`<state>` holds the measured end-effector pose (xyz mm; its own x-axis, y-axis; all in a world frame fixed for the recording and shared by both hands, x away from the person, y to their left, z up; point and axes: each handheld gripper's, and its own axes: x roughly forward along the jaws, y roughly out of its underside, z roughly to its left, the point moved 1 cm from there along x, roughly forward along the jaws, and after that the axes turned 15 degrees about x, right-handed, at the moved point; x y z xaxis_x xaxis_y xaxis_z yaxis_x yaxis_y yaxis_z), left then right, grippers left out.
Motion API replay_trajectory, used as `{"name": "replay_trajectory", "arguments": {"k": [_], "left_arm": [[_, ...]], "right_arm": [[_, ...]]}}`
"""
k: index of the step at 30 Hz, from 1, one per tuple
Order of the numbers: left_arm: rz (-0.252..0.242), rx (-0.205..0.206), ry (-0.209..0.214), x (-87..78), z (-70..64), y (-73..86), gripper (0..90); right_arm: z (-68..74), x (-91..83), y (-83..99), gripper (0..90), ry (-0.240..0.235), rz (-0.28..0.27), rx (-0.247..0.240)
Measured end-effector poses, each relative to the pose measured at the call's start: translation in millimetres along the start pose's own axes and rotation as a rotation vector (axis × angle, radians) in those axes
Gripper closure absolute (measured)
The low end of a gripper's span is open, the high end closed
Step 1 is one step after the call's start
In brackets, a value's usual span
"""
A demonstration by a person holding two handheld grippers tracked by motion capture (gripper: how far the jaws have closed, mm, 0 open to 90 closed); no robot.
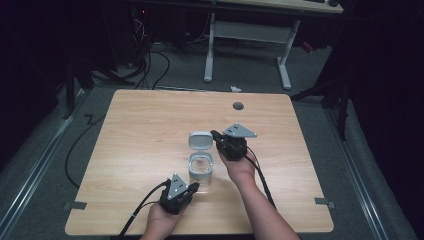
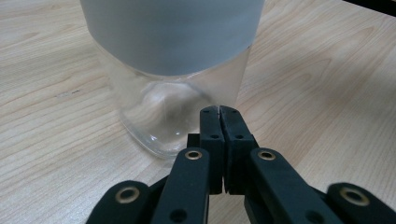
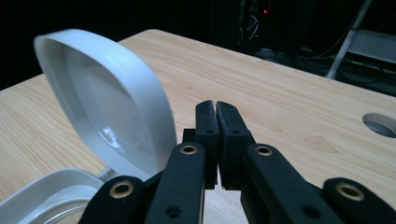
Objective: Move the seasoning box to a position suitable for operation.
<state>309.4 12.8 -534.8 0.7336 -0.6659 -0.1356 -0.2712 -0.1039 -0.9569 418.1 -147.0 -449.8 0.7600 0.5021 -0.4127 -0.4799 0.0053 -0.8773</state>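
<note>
A: Seems about halfway through opening or closing the clear jar. Stands mid-counter, upright, between the two hands. Hinged lid already swung up and tilted back on the far side, mouth uncovered.

B: Agreed on the lid. Looks white and hollow from the right gripper view, standing just left of the right hand-held gripper. Hard to say whether touching or just beside. Jaws there pressed together, nothing between them.

A: Same for the left hand-held gripper: jaws together, tips right against or just short of the jar's glass base. Cannot tell whether contact is made. Probably steadying the jar from the near side.

B: And inside the jar?

A: Appears empty. See-through lower body, frosted grey band around the upper part, no contents visible through the glass. From the high view, only the bottom visible through the open mouth.

B: So what remains?

A: Judging by the pose, either pushing the lid fully back or folding it down onto the rim. Cannot settle which from this alone. Nothing nearby on the counter to put in, only the round cable hole near the far edge.

B: Then done: lid off the mouth, jar steady. Left: whatever the lid is meant for, and no filling in sight.
</note>
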Motion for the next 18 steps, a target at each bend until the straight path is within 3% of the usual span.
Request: {"name": "replay_trajectory", "arguments": {"k": [11, 18], "left_arm": [[-0.001, -0.001, -0.001, 0.2, 0.0, 0.0, 88.7], [-0.003, -0.002, -0.002, 0.2, -0.3, -0.1, 88.7]], "right_arm": [[4.9, -6.7, 0.1, 88.7, -0.007, 0.000, -0.017], [14.0, -17.7, 8.7, 88.6, -0.037, -0.006, -0.029]]}}
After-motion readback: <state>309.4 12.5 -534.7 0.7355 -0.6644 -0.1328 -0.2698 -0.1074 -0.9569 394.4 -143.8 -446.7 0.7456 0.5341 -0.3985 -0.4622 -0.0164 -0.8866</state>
